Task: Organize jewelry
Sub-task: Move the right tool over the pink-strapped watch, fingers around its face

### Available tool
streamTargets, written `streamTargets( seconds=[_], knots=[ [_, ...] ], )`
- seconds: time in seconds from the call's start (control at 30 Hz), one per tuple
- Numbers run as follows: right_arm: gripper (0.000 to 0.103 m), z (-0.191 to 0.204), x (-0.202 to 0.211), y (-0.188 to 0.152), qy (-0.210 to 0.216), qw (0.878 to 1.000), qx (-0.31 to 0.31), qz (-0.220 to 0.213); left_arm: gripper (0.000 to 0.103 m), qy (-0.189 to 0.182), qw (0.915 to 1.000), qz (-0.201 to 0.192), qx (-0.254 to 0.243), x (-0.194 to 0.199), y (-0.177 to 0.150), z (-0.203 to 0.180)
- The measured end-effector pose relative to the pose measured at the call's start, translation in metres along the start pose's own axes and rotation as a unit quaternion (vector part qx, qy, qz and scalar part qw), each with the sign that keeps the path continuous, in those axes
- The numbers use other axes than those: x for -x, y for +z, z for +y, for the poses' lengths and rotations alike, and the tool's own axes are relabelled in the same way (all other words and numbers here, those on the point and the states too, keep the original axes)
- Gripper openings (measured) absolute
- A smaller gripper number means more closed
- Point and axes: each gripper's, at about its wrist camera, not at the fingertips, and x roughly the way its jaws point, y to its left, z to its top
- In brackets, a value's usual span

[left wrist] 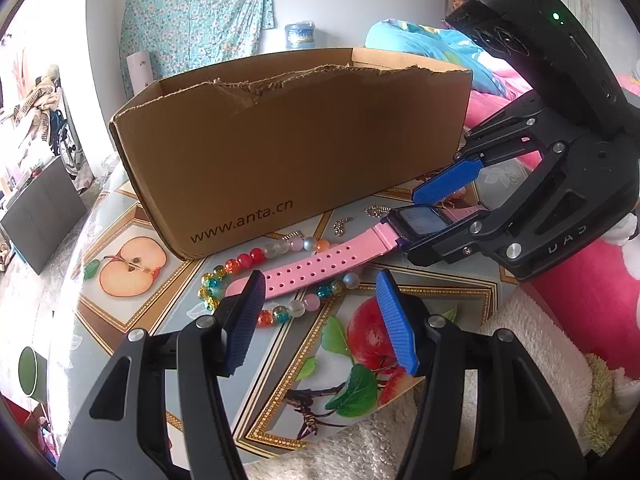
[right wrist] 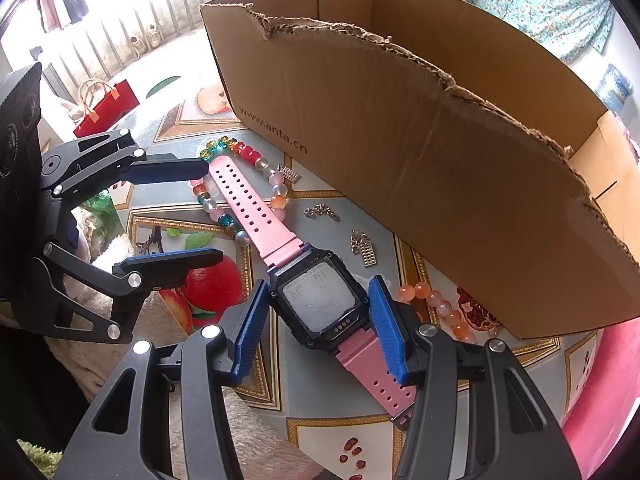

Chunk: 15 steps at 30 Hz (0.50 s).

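A pink-strapped watch [right wrist: 320, 302] with a dark square face lies on the fruit-patterned tabletop [left wrist: 296, 364] in front of a brown cardboard box [left wrist: 296, 148]. My right gripper [right wrist: 318, 326] is open with its blue pads on either side of the watch face; it also shows in the left wrist view [left wrist: 436, 208]. My left gripper [left wrist: 320, 312] is open and empty above the strap's free end [left wrist: 308, 270]; it also shows in the right wrist view [right wrist: 212, 216]. A multicolour bead bracelet [left wrist: 224, 270] lies under the strap.
Small silver chain pieces [right wrist: 362, 246] and an orange bead bracelet [right wrist: 436, 304] lie by the box's [right wrist: 420, 152] near wall. A white fluffy cloth [left wrist: 400, 440] covers the table's near edge. A red bag [right wrist: 106, 110] sits beyond the table.
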Motion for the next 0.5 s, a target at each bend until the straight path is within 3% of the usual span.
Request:
streamTargets(
  seconds=[0.5],
  knots=[
    [0.051,-0.017,-0.005,-0.007,0.071,0.996,-0.057,0.014,0.055,0.029,0.9988,-0.018,-0.036,0.006,0.005,-0.015]
  ],
)
